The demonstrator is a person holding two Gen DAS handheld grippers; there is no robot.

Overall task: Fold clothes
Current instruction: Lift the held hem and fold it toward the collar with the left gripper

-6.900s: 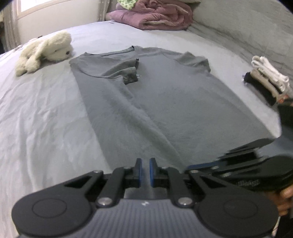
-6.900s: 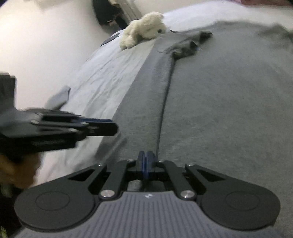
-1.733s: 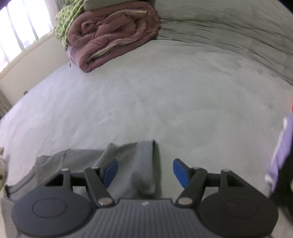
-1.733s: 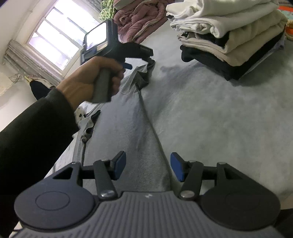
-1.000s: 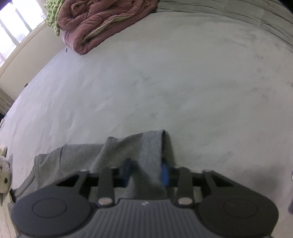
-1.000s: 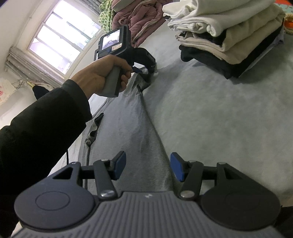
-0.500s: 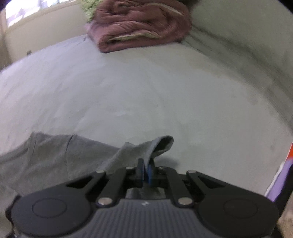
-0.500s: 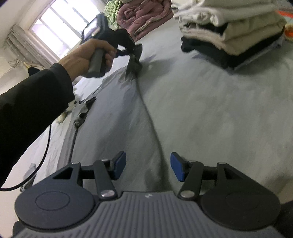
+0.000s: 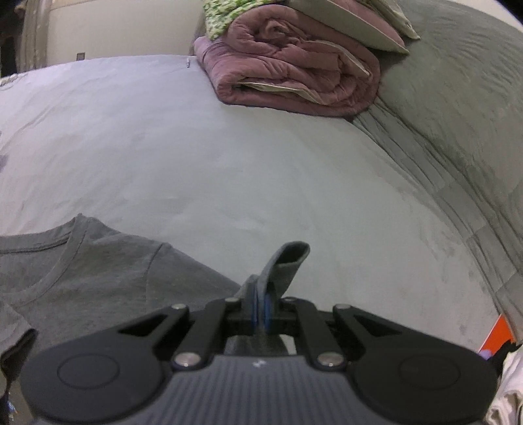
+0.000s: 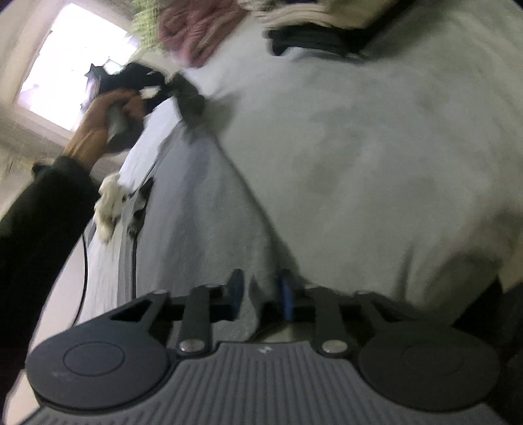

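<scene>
Left wrist view: the left gripper (image 9: 260,307) is clamped tight on the sleeve (image 9: 284,264) of a grey T-shirt (image 9: 98,274), the cuff standing up past the blue pads while the rest of the shirt lies flat on the pale bed (image 9: 228,163), collar to the left. A rolled purple quilt (image 9: 294,65) sits well beyond, against a grey blanket (image 9: 457,130).

The right wrist view, blurred by motion, shows the right gripper (image 10: 260,294) low at the shirt's near end, its jaws closing with a fold of the hem (image 10: 258,287) between them; the pads do not yet appear to press the cloth. Farther up the bed the person's left hand (image 10: 104,121), in a dark sleeve, holds the other tool at the sleeve end. A white soft toy (image 10: 109,202) lies just beside the shirt's far edge, and a stack of folded clothes (image 10: 313,29) sits near the top of the frame.

The step in hand looks like taking hold of one long side of the shirt at both ends, ready to fold it inward. To do it well, the right jaws should finish closing on the hem edge itself, catching both layers and none of the bedsheet. Both ends should then rise together, keeping the edge taut between them, so the fold lands straight and parallel to the shirt's centre line. Lifting one end early would likely drag or twist the cloth.
</scene>
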